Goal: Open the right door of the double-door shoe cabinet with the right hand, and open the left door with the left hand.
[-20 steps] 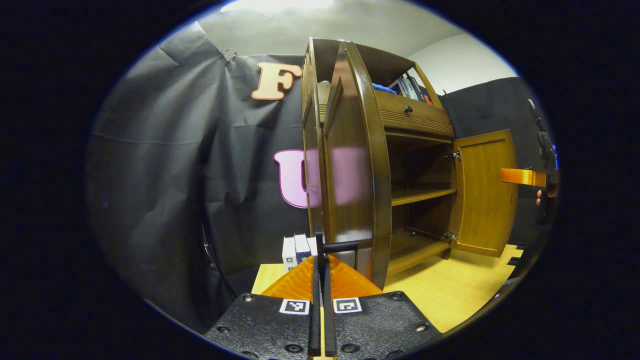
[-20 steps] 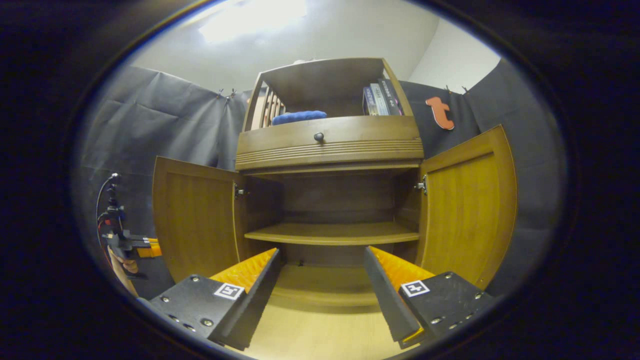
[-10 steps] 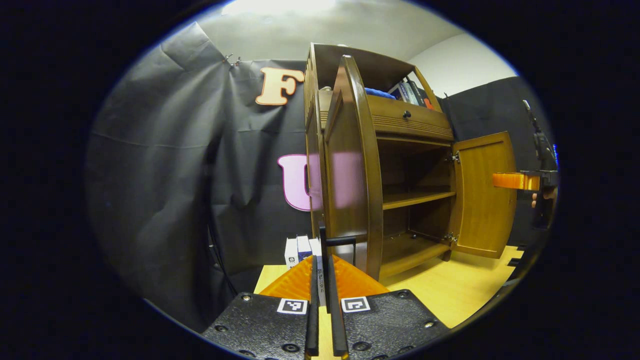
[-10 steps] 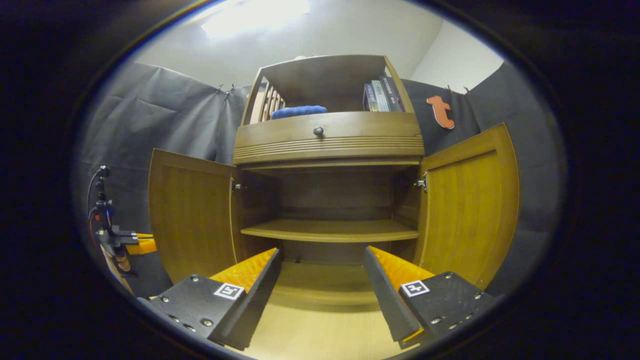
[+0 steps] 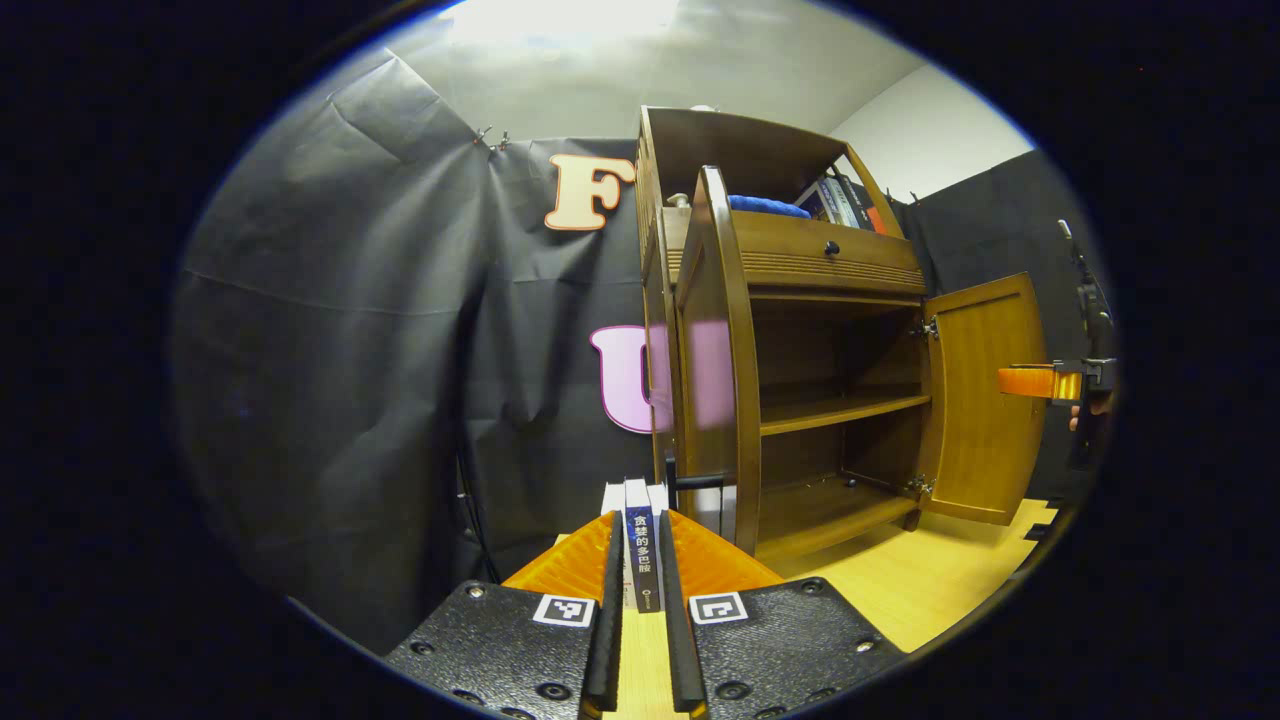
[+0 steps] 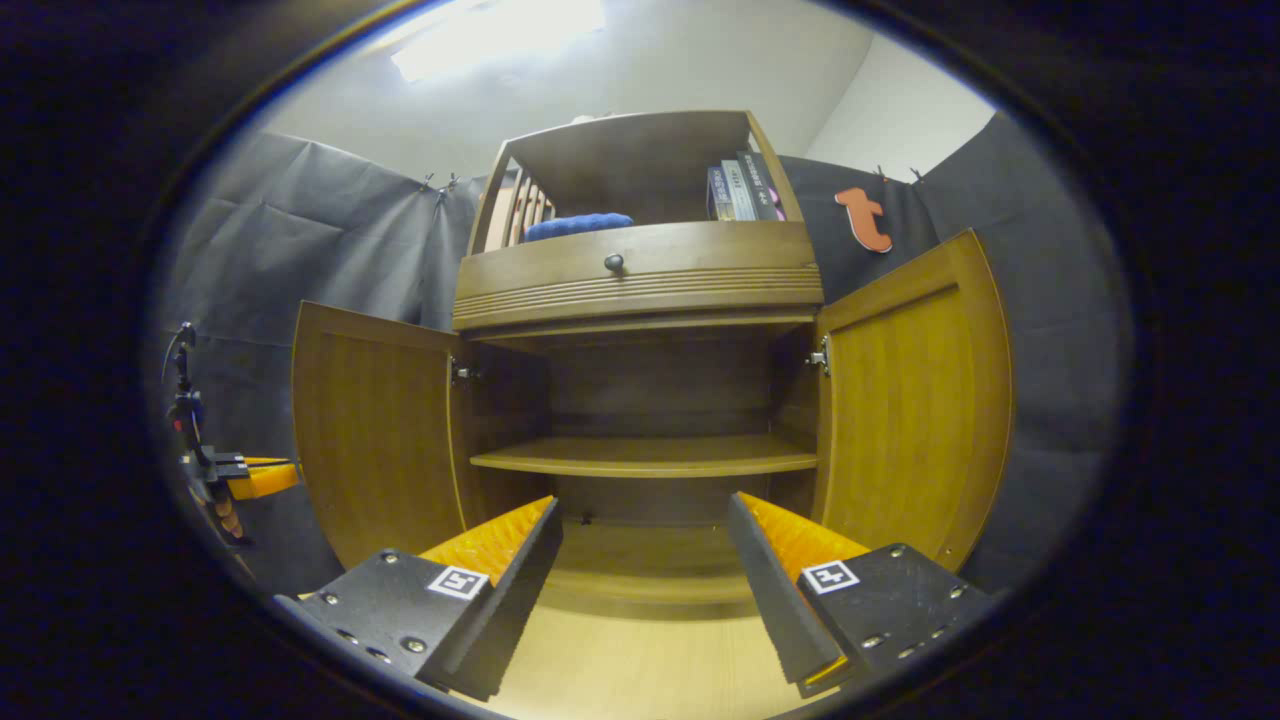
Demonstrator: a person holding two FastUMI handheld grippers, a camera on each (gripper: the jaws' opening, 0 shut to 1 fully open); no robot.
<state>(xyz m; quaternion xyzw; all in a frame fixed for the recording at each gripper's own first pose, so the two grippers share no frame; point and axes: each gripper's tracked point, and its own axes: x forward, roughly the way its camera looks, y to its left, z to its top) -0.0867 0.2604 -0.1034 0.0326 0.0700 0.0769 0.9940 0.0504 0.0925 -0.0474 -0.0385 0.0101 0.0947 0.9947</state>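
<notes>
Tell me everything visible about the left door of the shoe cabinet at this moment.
The left door is a brown, glossy wood-look panel with a framed inner face, swung wide open on a metal hinge at the cabinet's side. In the left gripper view it shows nearly edge-on, upright, with a dark bar handle low on its outer face. The left hand-held gripper sits just in front of that handle, fingers slightly apart, not gripping it.

Left gripper view: you look from low at the cabinet's (image 5: 790, 300) left side, edge-on to the left door (image 5: 722, 350), fairly near.
Right gripper view: you face the open cabinet (image 6: 640, 280) head-on from low, close in front.
Shared: both views take in the cabinet's shelves, both doors and the worktop (image 6: 640, 670); each sees the other claw far off.
</notes>
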